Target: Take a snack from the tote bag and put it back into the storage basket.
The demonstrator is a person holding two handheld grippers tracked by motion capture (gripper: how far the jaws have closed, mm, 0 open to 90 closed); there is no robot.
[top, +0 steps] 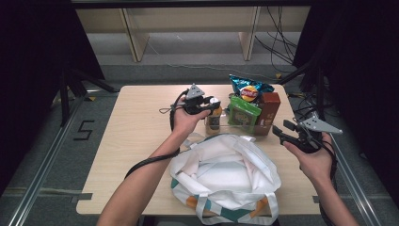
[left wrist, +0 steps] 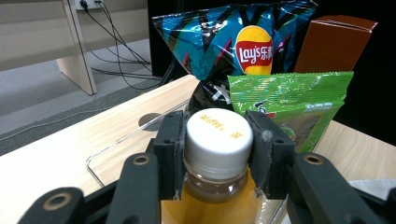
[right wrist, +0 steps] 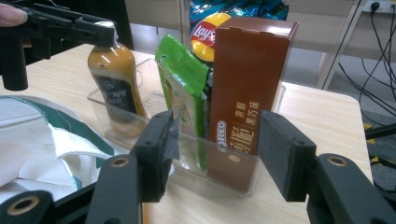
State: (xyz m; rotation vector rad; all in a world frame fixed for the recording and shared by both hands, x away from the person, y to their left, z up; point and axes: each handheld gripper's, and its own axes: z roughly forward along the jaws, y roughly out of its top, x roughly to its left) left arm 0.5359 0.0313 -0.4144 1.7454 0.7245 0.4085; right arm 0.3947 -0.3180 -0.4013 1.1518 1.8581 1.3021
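We have the left gripper (left wrist: 218, 154) clamped on the white cap of the bottle (left wrist: 217, 186), pads pressing both sides of the cap; in the right gripper view that bottle (right wrist: 116, 84) stands upright at the near-left end of the clear tray (right wrist: 233, 179), not yet lifted. Our right gripper (right wrist: 217, 154) hovers off to the side of the tray with jaws parted and nothing between them, the brown box (right wrist: 250, 88) framed beyond but untouched. We judge the work to be packing the snacks into the white bag (top: 225, 179), which lies open on the table (top: 136, 141) just in front of the tray. Nothing from the tray shows inside the bag as far as we can see, so we judge the job barely begun: the bottle is gripped, the lift and the drop remain, then the rest. Count: one bottle, one green packet (right wrist: 184, 93), one chip bag (left wrist: 233, 39), one brown box, all four standing in one tray; one cloth bag; two grippers. Chip bag stands behind the green packet, box at the tray's right end.
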